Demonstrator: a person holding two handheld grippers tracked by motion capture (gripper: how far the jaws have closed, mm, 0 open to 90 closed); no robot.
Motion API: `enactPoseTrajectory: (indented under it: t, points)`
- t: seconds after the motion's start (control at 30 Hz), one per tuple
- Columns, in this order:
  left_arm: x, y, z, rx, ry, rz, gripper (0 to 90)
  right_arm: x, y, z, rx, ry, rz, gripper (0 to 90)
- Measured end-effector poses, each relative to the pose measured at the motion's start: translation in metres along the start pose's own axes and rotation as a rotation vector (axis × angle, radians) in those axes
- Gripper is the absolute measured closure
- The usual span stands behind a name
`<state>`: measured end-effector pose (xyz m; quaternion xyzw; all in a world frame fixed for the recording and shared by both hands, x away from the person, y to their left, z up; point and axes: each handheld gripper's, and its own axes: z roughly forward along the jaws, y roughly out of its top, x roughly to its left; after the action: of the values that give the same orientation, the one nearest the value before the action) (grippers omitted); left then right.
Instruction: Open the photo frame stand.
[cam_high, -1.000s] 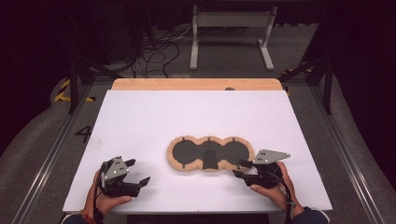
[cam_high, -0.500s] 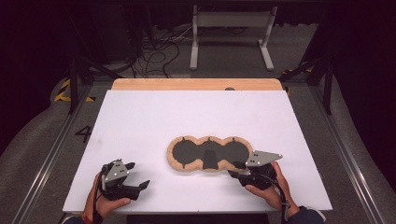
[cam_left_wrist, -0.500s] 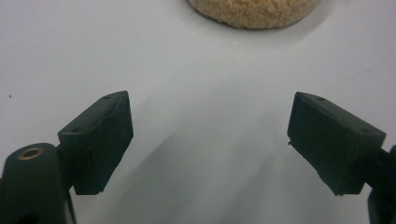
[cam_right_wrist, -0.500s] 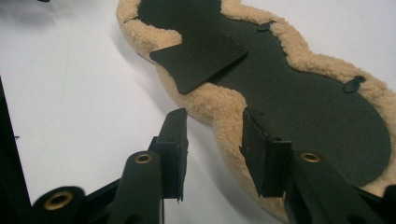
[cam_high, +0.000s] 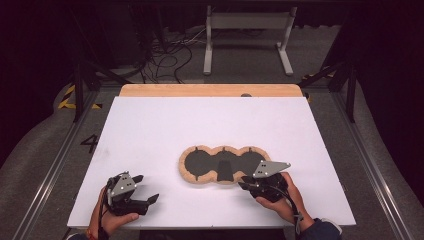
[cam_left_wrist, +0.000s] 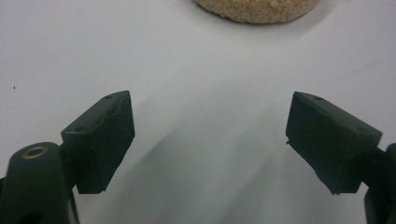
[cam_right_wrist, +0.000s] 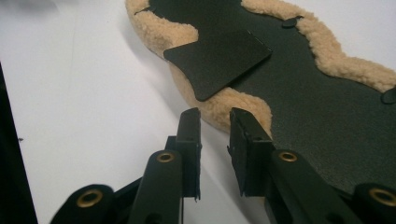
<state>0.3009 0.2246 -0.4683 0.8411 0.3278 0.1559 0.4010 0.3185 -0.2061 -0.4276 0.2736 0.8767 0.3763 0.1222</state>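
A three-lobed black pad (cam_high: 200, 162) with a tan fleece rim lies flat on the white table (cam_high: 200, 120), and a loose black flap (cam_high: 225, 170) rests on its middle. My right gripper (cam_high: 245, 182) is at the pad's front right edge. In the right gripper view its jaws have just been closing to a narrow gap (cam_right_wrist: 215, 116). The fleece rim (cam_right_wrist: 229, 105) is right at the tips and the pads do not press on it. The black flap (cam_right_wrist: 217, 60) lies just beyond. My left gripper (cam_high: 145, 188) rests at the front left, wide open (cam_left_wrist: 210, 135) over bare table, with the pad's fleece (cam_left_wrist: 257, 9) farther off.
A wooden board (cam_high: 210, 90) runs along the table's far edge. Beyond it stand a grey metal frame (cam_high: 247, 30) and loose cables (cam_high: 165, 50) on the floor. Metal rails flank the table on both sides.
My right gripper has slid left along the pad's front edge and its jaws have narrowed. The left gripper and the pad have not moved.
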Motion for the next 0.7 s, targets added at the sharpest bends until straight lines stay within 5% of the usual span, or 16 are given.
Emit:
enactPoseTrajectory:
  t: [0.7]
  points:
    - [-0.006, -0.002, -0.005, 0.006, 0.011, 0.025, 15.8, 0.007, 0.008, 0.027, 0.071, 0.044, 0.059, 81.9]
